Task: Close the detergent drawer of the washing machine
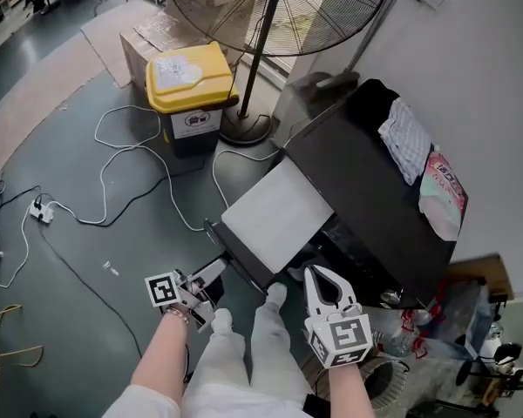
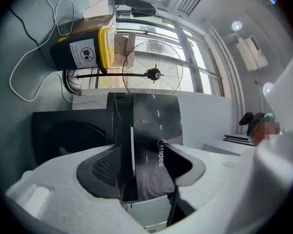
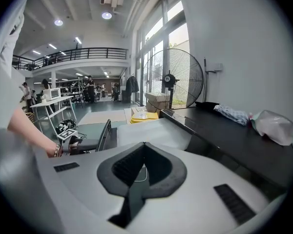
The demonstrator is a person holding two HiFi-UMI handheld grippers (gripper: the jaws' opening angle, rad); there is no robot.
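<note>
Lining up wide-open, empty left tongs (image 1: 207,277) on the pulled-out, pale-topped, dark-fronted detergent drawer (image 1: 275,214) just ahead, right tongs (image 1: 321,273) closed and empty; next, a square inward push.

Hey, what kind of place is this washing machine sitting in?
Probably a big open workshop or lab hall, not a home laundry: a railed mezzanine above work tables, a large pedestal fan, and power cables trailing over the bare floor.
</note>
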